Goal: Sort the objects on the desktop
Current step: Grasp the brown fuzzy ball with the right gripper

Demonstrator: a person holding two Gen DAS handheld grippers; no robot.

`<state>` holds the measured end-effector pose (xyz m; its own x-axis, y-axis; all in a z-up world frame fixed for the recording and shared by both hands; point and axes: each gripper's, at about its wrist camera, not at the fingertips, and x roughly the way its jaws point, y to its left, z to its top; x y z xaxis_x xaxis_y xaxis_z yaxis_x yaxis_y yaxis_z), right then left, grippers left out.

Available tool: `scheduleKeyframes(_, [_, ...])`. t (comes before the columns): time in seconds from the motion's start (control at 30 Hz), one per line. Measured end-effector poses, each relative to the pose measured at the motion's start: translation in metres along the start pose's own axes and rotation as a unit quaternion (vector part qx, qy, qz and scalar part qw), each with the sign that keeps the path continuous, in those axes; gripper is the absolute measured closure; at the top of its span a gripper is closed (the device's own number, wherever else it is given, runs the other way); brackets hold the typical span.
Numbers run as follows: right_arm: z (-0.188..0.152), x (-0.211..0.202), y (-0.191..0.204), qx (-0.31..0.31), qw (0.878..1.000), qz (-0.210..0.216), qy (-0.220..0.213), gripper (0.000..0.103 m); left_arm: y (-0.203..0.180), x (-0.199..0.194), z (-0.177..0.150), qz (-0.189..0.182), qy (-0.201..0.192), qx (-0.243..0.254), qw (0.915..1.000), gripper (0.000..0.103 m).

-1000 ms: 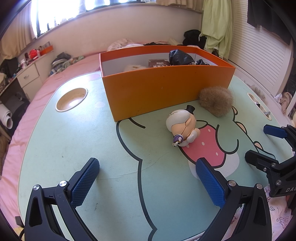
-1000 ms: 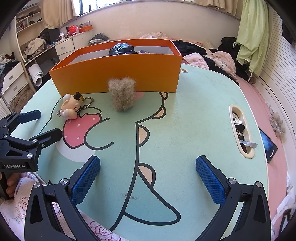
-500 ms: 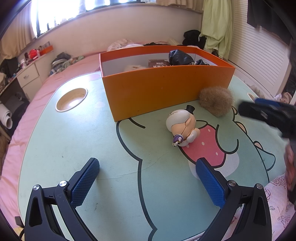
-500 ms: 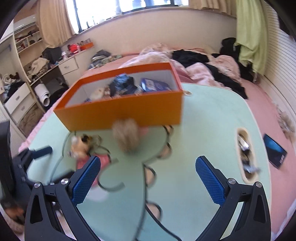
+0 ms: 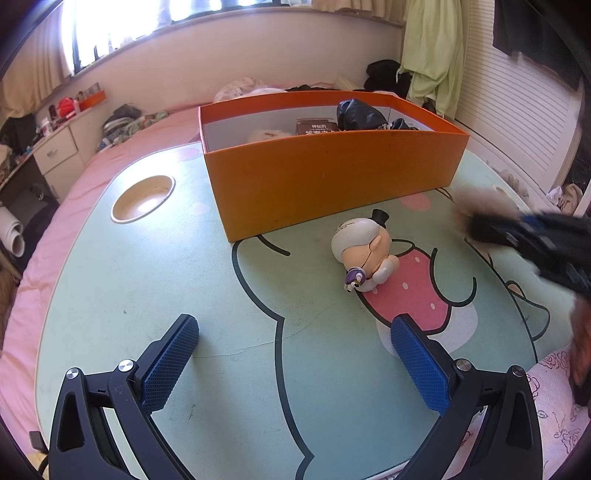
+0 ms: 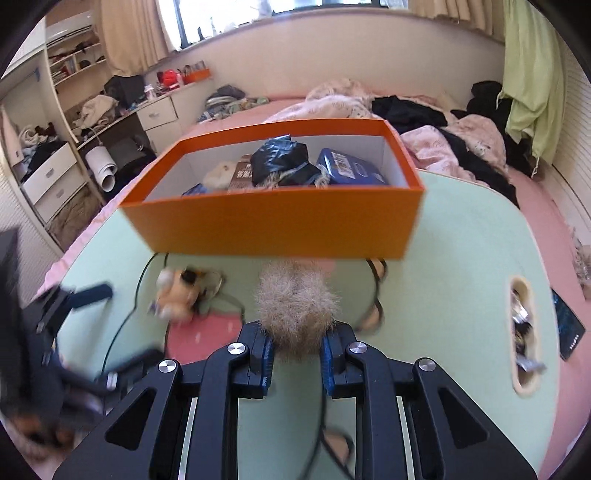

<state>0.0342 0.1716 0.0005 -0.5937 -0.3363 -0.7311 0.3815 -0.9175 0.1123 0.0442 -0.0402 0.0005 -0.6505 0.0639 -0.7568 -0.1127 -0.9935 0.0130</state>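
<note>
Now | my right gripper (image 6: 297, 356) pinching fluffy pompom (image 6: 297, 306) just before orange box (image 6: 273, 221) | my left gripper (image 5: 293, 363) spread, nearer than box | figurine (image 5: 364, 247) beside box

Sunlit windows (image 6: 258, 14) with beige curtains (image 6: 129, 33) overlook a pink bed (image 6: 332, 107), white drawers (image 6: 51, 177) and cluttered shelves (image 6: 74, 62)

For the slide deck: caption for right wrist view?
Right claw shut on fluffy pom-pom before the orange box.
</note>
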Motion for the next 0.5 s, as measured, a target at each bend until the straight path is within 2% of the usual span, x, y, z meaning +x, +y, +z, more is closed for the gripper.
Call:
scheduleKeyframes(0.1, [-0.022,-0.015,0.000,-0.013,1.000,-0.013,-0.001,0.081,0.000,0.000,0.000,0.000,0.000,0.000,1.0000,0.000])
scheduleKeyframes(0.23, [-0.036,-0.014,0.003,-0.026,0.999,-0.032,-0.003,0.079,0.000,0.000,0.000,0.000,0.000,0.000,1.0000,0.000])
scheduleKeyframes(0.27, [-0.035,-0.012,0.002,-0.026,0.999,-0.036,0.001,0.073,0.000,0.000,0.000,0.000,0.000,0.000,1.0000,0.000])
scheduleKeyframes(0.33, [-0.035,-0.008,0.003,-0.029,0.998,-0.047,0.004,0.050,0.000,0.000,0.000,0.000,0.000,0.000,1.0000,0.000])
scheduleKeyframes(0.37, [-0.035,-0.006,0.004,-0.031,0.998,-0.046,0.006,0.034,0.000,0.000,0.000,0.000,0.000,0.000,1.0000,0.000])
scheduleKeyframes(0.5, [-0.036,-0.005,0.004,-0.034,0.998,-0.044,0.006,0.032,0.000,0.000,0.000,0.000,0.000,0.000,1.0000,0.000])
